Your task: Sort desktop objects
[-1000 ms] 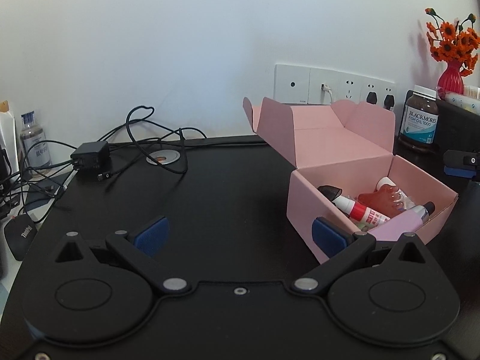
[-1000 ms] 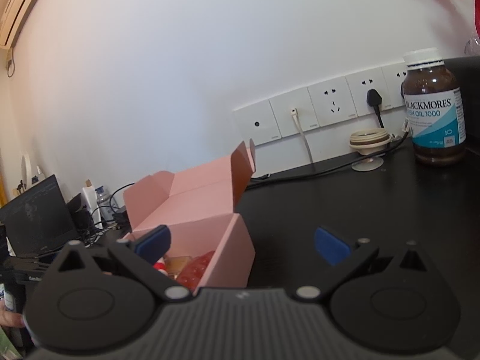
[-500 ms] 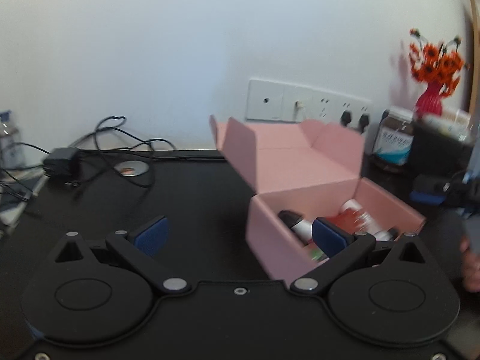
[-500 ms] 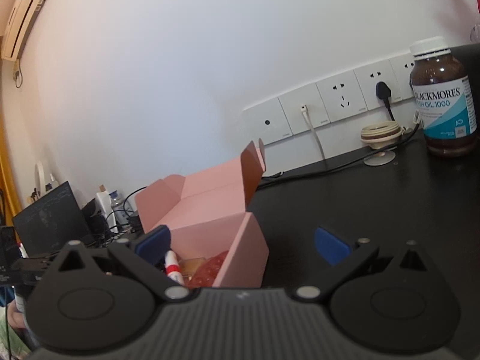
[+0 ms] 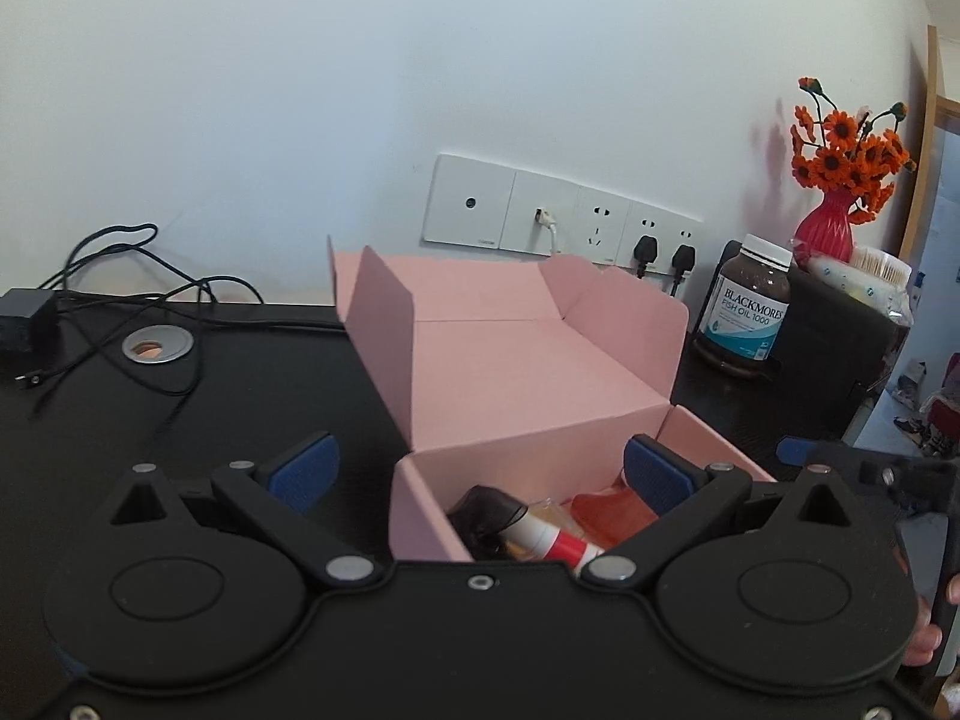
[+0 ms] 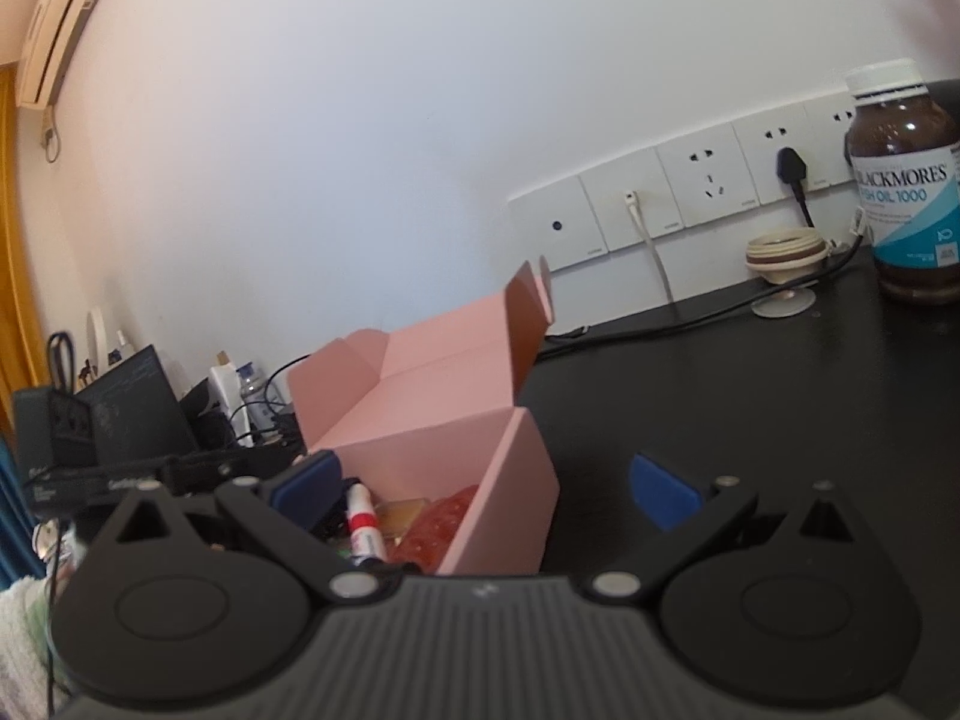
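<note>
Pink cardboard box stands lid-up on my black desk. My left gripper straddles its left front corner, spread, empty. My right gripper, also spread, straddles its right wall; bare desk lies right.

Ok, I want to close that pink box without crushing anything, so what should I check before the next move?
1. Left gripper free of load: ok, open and holding nothing.
2. Right gripper free of load: ok, open and holding nothing.
3. Pink box lid free to fold: ok, it stands open with nothing resting on it.
4. Items below the rim: cannot tell; the red-and-white tube lies slanted and the left gripper hides part of the inside.
5. Brown bottle clear of the box: ok, it stands apart by the wall sockets.
6. Black cables clear of the lid: ok, they lie off to the box's side.
</note>
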`<action>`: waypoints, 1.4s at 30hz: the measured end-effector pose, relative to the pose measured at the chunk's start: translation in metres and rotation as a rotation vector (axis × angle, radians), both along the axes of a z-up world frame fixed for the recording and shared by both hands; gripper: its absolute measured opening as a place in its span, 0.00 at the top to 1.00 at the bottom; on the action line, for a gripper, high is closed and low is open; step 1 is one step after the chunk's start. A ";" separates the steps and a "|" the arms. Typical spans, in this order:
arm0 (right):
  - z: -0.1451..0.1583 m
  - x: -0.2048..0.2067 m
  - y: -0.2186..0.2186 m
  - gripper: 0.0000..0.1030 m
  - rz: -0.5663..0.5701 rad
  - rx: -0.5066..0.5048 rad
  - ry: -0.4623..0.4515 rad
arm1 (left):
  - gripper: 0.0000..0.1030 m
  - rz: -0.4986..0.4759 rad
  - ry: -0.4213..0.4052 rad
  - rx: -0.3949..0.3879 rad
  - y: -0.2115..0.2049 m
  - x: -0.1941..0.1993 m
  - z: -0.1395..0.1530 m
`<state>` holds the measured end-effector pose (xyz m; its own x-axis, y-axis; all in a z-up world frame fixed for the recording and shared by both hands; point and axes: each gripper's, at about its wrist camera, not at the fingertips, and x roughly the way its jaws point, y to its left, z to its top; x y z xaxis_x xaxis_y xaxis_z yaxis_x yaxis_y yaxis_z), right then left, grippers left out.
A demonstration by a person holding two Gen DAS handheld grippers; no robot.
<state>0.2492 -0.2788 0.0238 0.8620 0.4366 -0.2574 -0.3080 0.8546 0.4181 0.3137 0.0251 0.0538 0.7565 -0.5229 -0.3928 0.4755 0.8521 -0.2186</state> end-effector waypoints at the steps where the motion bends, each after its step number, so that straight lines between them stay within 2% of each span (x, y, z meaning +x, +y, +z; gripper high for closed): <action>1: 0.001 -0.002 0.002 0.01 0.018 -0.011 -0.010 | 0.00 -0.004 0.004 -0.009 0.000 0.002 -0.001; 5: 0.005 -0.008 0.019 0.01 0.124 -0.076 -0.052 | 0.00 0.000 0.005 -0.032 0.005 0.005 -0.009; 9: 0.008 -0.014 0.034 0.01 0.199 -0.145 -0.077 | 0.00 -0.012 0.024 -0.006 0.011 0.009 -0.013; 12: 0.009 -0.013 0.042 0.01 0.196 -0.196 -0.062 | 0.00 0.006 0.040 -0.016 0.012 0.010 -0.011; 15: 0.007 -0.008 0.040 0.01 0.195 -0.186 -0.021 | 0.00 -0.002 0.056 -0.028 0.010 0.008 -0.010; 18: 0.004 -0.002 0.036 0.01 0.171 -0.166 0.022 | 0.00 0.000 0.052 0.000 0.007 0.005 -0.009; 21: 0.004 -0.001 0.040 0.01 0.147 -0.189 0.036 | 0.00 0.009 0.062 0.028 0.005 0.005 -0.012; 23: 0.004 -0.002 0.048 0.01 0.143 -0.239 0.033 | 0.00 0.024 0.081 0.047 0.005 0.009 -0.014; 27: 0.004 -0.004 0.074 0.01 0.151 -0.411 0.033 | 0.00 0.045 0.108 0.040 0.009 0.014 -0.016; 32: 0.000 0.001 0.100 0.01 0.137 -0.606 0.044 | 0.00 0.062 0.084 0.033 0.012 0.013 -0.013; 37: -0.002 0.011 0.107 0.01 0.126 -0.619 0.068 | 0.00 0.064 0.076 0.078 0.008 0.016 -0.015; 42: -0.006 0.026 0.103 0.01 0.124 -0.544 0.133 | 0.00 0.084 0.094 0.031 0.016 0.021 -0.016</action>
<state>0.2756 -0.1762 0.0175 0.7576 0.3064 -0.5763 -0.3943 0.9185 -0.0301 0.3344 0.0410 0.0382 0.7561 -0.4455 -0.4793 0.3805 0.8952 -0.2319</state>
